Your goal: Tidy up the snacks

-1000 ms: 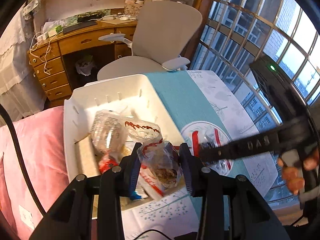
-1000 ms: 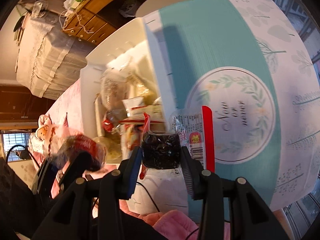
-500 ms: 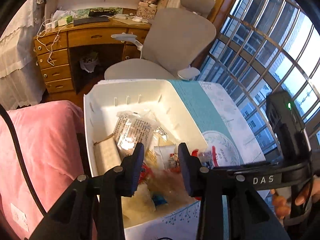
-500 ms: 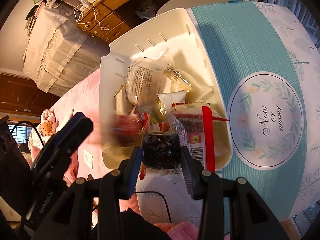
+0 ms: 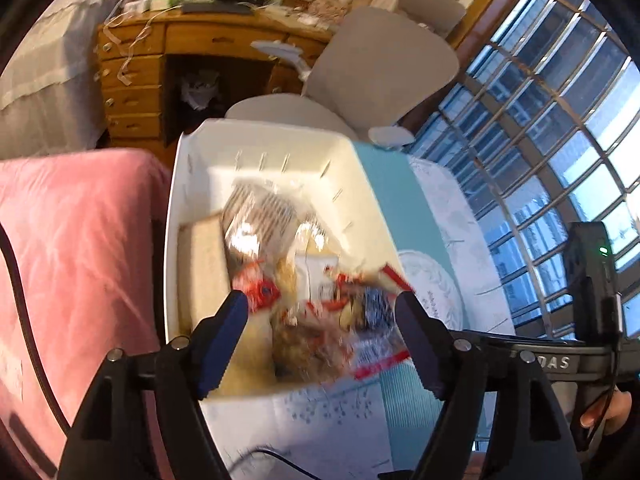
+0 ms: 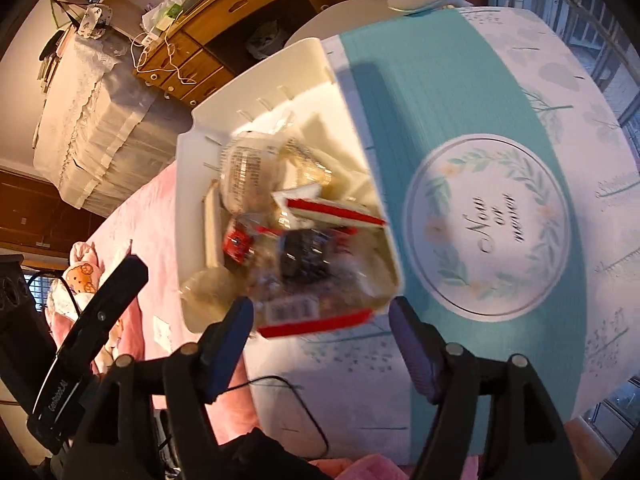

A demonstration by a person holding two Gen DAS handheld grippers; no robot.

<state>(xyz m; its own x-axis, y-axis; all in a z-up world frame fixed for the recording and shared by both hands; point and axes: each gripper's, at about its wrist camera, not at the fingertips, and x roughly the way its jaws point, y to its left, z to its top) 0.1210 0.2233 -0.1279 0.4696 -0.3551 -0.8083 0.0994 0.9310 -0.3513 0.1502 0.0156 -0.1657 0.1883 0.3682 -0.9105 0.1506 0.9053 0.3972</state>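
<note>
While both grippers hang over the near end of the white bin (image 5: 360, 184), their fingers have just been opening and now stand wide, with nothing pressed between them. Under the left gripper (image 5: 320, 332) a clear bag of brown snacks (image 5: 308, 344) lies blurred at the bin's near wall, free of the blue pads. Under the right gripper (image 6: 320, 332) a red-edged packet (image 6: 312, 320) with a dark filling sits half over the bin's near rim, also blurred and clear of the pads; I cannot tell whether it has settled.

Farther into the bin lie a clear printed bag (image 6: 244, 168), a small red packet (image 6: 238, 242) and a flat beige slab (image 5: 202, 272) along the bin's left wall. The bin stands on the desk (image 6: 460, 92), at the left edge of its teal cloth, with a pink blanket (image 5: 80, 260) beside the bin's left wall.

These packets look light, soft and crinkly, with slick film that would slip under a shallow pinch. The contents seem brittle, so a hard squeeze across the middle would likely crush them. The safer hold is probably the sealed flat edge, such as the red strip on the packet at the rim. That packet looks likely to tip out of the bin unless nudged farther in.
</note>
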